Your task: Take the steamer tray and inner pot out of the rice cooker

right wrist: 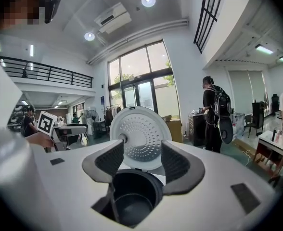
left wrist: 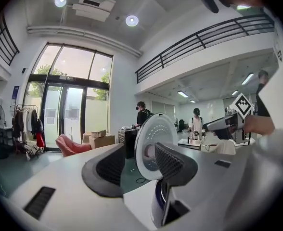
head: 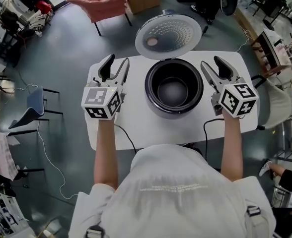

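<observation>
- Shows the rice cooker (head: 149,89) at the middle of the desk (head: 136,130), lid (head: 168,36) thrown back toward 12 o'clock, so the mouth is clear for lifting straight up.
- Reveals a dark bowl, probably the inner pot (head: 173,92), seated inside the cooker; finds no steamer tray in any view, on the desk or in the pot.
- Keeps the left gripper (head: 117,61) at 9 o'clock of the cooker, fingers released with nothing between them, clear of the rim.
- Mirrors that with the right gripper (head: 212,62) at 3 o'clock, fingers likewise spread and empty, looking across the pot's rim toward the lid.
- Flanks the cooker from both sides, probably because a round pot lifts most evenly from opposite edges.
- Judges the pot not yet removed; next calls for lowering fingers onto the rim.
</observation>
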`<action>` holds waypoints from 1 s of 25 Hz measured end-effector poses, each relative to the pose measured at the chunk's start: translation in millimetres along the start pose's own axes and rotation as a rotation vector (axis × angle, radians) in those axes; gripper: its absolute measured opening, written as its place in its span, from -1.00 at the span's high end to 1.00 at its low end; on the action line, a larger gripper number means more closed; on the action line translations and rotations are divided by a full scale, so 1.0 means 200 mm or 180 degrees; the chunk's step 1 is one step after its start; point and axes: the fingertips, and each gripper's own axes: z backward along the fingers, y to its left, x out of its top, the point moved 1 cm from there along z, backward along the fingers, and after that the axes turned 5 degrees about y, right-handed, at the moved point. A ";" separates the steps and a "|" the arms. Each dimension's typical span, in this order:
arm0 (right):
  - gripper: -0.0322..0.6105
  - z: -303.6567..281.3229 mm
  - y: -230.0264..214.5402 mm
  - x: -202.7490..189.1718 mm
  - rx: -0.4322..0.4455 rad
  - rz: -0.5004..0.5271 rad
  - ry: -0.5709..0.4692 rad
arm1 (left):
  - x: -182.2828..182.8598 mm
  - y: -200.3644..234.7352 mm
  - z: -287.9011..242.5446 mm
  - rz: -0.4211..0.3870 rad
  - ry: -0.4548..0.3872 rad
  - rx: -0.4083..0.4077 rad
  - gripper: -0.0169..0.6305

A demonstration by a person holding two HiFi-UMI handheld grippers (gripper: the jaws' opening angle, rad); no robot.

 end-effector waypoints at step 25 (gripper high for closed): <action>0.16 -0.15 -0.07 -0.39 0.0654 -0.0047 0.0775 | -0.55 -0.51 -0.26 0.0108 0.1260 -0.0487 0.29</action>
